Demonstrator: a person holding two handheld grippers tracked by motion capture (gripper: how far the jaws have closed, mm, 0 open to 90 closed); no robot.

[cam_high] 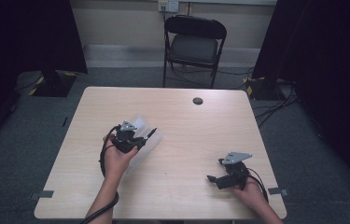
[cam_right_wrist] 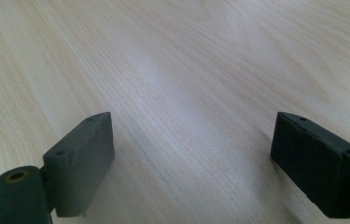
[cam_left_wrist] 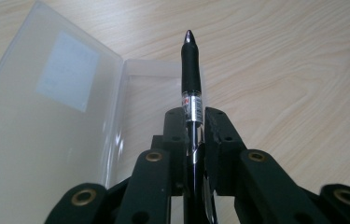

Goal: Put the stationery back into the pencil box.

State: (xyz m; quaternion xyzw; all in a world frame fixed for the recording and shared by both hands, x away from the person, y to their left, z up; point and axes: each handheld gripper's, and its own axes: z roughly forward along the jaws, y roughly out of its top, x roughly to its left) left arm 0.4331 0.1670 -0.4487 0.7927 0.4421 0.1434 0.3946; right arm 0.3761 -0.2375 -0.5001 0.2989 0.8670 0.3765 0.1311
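Your left gripper (cam_left_wrist: 195, 122) has its jaws nearly together and pinches one black ballpoint pen with a clear barrel section (cam_left_wrist: 191, 70). The pen runs straight out along the gripper's own line, its black grip and metal tip past the jaw ends, its rear end hidden down between the black links. In the left gripper view the tip points away over the pale wood-grain table (cam_left_wrist: 303, 56). Just to the left of the pen in that view lies one clear, frosted plastic pencil case, flat and rectangular (cam_left_wrist: 65, 140), standing open: its lid, with a pale square label on it, spreads out to the left, and its shallow tray lies under and beside the pen. I cannot tell whether the pen tip touches the tray or hangs just above it.

In the high view your left gripper (cam_high: 145, 136) sits over that same case (cam_high: 140, 122), left of the table's middle, with the pen (cam_high: 151, 133) slanting up and to the right.

Your right gripper (cam_right_wrist: 191, 154) has its jaws spread wide with bare table (cam_right_wrist: 186, 70) between them; it holds nothing and touches no object. In the high view it (cam_high: 211, 178) rests near the front right corner of the table (cam_high: 186, 121), well apart from the pen and case, its jaws pointing left.

Count: one pen, one case, two grippers. One small dark round cap (cam_high: 198, 101) sits in the table top near the far edge, and one black folding chair (cam_high: 194, 44) stands beyond it.
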